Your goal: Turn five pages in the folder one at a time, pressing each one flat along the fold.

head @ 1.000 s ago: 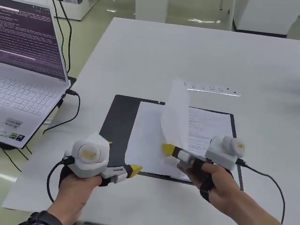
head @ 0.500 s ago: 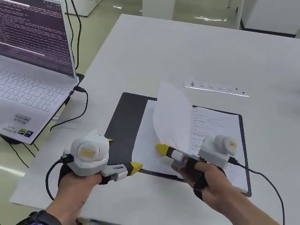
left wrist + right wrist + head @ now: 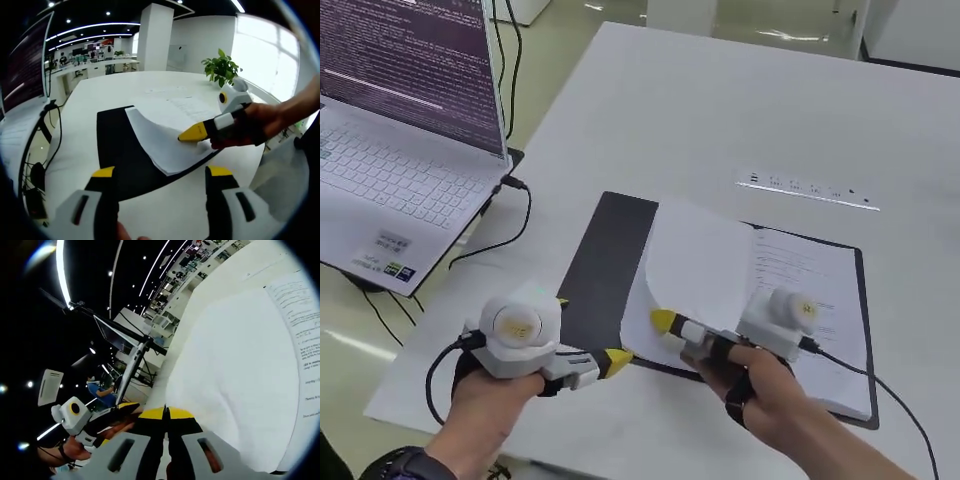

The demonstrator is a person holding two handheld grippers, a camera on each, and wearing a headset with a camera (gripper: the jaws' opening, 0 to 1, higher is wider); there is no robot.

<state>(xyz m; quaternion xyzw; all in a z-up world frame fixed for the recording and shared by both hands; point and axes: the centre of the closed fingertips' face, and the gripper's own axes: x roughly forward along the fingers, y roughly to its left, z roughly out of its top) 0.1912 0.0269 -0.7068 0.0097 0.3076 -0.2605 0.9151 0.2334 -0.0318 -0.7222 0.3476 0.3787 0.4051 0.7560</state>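
A black folder (image 3: pixel 605 260) lies open on the white table, its left inside cover bare (image 3: pixel 117 145). My right gripper (image 3: pixel 663 321) is shut on the lower edge of a white page (image 3: pixel 705 265), which curls over leftward from the fold and hangs low over the left-hand sheets. In the right gripper view the page (image 3: pixel 235 385) runs out from between the shut yellow tips of the right gripper (image 3: pixel 165 413). A printed page (image 3: pixel 810 290) lies flat on the right side. My left gripper (image 3: pixel 613 362) hovers open near the folder's front left corner, its jaws (image 3: pixel 161 171) apart and holding nothing.
An open laptop (image 3: pixel 400 130) stands at the left, with a black cable (image 3: pixel 490 245) trailing toward the folder. A white power strip (image 3: pixel 810 190) lies beyond the folder. The table's front edge (image 3: pixel 570 455) runs just behind the grippers.
The right gripper has carried the page leftward and lower, from standing nearly upright to curling over the left side. The left gripper has stayed in place.
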